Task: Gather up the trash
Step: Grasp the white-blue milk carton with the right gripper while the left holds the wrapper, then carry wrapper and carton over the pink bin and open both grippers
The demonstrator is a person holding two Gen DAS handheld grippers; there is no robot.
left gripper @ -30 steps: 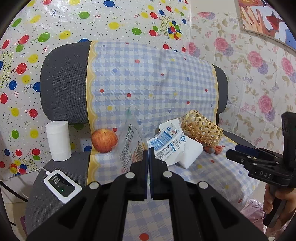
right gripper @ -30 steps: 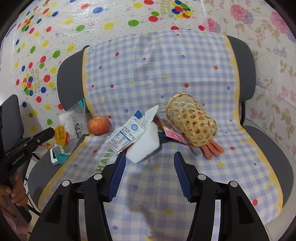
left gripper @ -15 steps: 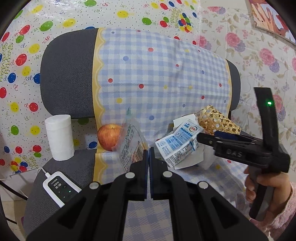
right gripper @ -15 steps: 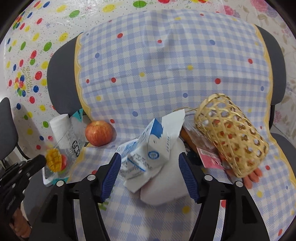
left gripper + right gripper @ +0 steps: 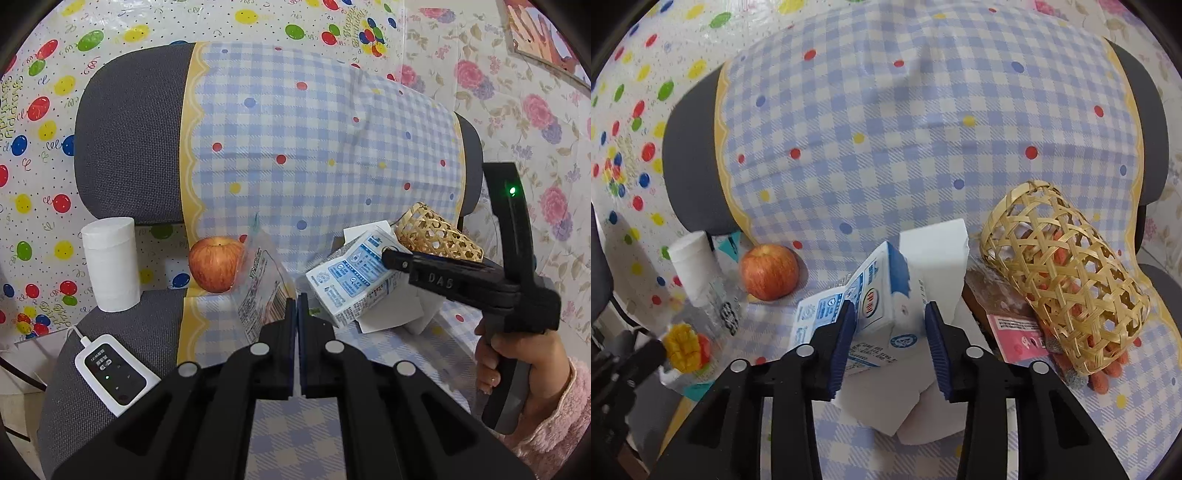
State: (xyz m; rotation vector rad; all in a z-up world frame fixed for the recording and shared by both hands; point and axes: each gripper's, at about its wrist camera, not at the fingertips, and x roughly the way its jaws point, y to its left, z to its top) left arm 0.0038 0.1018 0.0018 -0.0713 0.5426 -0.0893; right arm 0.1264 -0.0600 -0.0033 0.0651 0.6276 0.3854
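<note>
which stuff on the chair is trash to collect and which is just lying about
Trash for the job:
- milk carton, between the right gripper fingers, which have just been closing
- clear plastic wrapper, held by the left gripper
- white paper under the carton

Just lying about:
- apple
- paper roll
- bamboo basket
- white remote

hiding most of the orange glove (image 5: 1104, 376) under the bamboo basket (image 5: 1063, 277); covering the pink packet (image 5: 1015, 332) partly beneath it; blurring the print on the milk carton (image 5: 871, 314); cropping the framed picture (image 5: 546, 33) at the edge.
</note>
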